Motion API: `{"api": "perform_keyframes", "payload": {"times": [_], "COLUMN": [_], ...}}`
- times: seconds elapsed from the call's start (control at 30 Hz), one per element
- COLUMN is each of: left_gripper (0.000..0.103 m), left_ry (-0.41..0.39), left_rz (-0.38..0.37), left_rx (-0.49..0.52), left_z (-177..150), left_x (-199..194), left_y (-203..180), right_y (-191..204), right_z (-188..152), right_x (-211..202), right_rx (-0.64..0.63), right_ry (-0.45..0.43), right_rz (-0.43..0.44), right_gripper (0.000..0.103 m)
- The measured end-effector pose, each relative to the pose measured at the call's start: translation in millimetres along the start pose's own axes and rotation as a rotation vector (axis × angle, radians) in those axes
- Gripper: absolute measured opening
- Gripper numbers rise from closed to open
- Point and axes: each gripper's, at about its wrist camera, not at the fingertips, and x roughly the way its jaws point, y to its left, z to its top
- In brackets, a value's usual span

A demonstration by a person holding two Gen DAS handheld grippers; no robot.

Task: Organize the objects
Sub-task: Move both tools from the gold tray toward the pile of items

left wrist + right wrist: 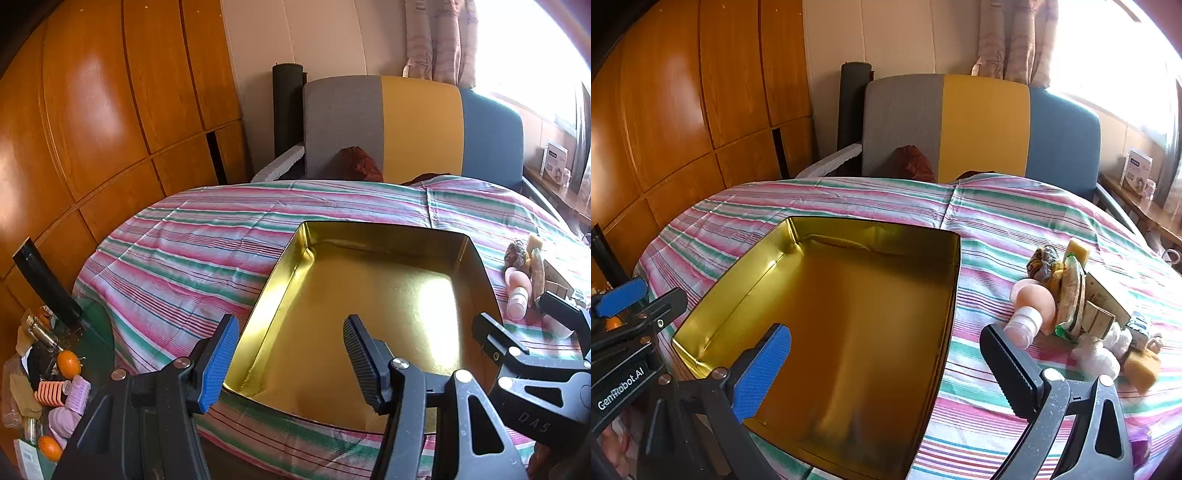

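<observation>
Tin (849,325): a gold metal box with no lid and nothing inside, sitting on the striped cloth (1015,229) of the bench, straight ahead of both cameras.
Pile (1082,302): small things heaped on the cloth just right of the tin, among them a pink bottle (1032,308), a patterned pouch (1071,295), small cartons (1102,295), a yellow sponge (1141,365) and a white wad (1097,356).
Left gripper (291,354): jaws wide, holding nothing, hanging over the near left part of the tin.
Right gripper (886,369): jaws wide, holding nothing, above the tin's near right wall, the bottle's cap just beyond its dark finger.
Handling, bottle: probably light, stiff plastic, smooth and rounded, so likely to roll or slip; best taken across the narrow neck behind the cap.
Handling, soft items: pouch, sponge and wad should squash and grip easily; pinch mid-body.
Handling, cartons: light card, likely to crush; grip across the flat faces, gently.
Risk: tugging one item may topple the heap.
</observation>
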Motion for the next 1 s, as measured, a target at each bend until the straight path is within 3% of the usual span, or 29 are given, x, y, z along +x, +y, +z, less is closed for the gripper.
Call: {"api": "perform_keyframes", "payload": {"times": [0.33, 0.57, 0.7, 0.77, 1.0], "left_gripper": [0.060, 0.060, 0.060, 0.060, 0.068], "left_ry": [0.022, 0.115, 0.130, 0.138, 0.113], "left_rz": [-0.056, -0.281, -0.365, -0.429, -0.512], "left_rx": [0.023, 0.001, 0.030, 0.023, 0.126], "left_z": [-3, -10, -11, -8, 4], "left_x": [1, 9, 12, 13, 3], "left_y": [-8, -18, -33, -36, -69], "right_y": [-12, -33, -50, -67, -166], "right_z": [2, 2, 0, 1, 2], "right_x": [-6, -9, -13, -16, -43], "right_rx": [0.000, 0.030, 0.047, 0.074, 0.243], "right_ry": [-0.008, -0.003, 0.005, 0.008, 0.019], "right_rz": [-0.020, -0.021, -0.032, -0.038, -0.119], "right_gripper": [0.103, 0.103, 0.103, 0.103, 0.103]}}
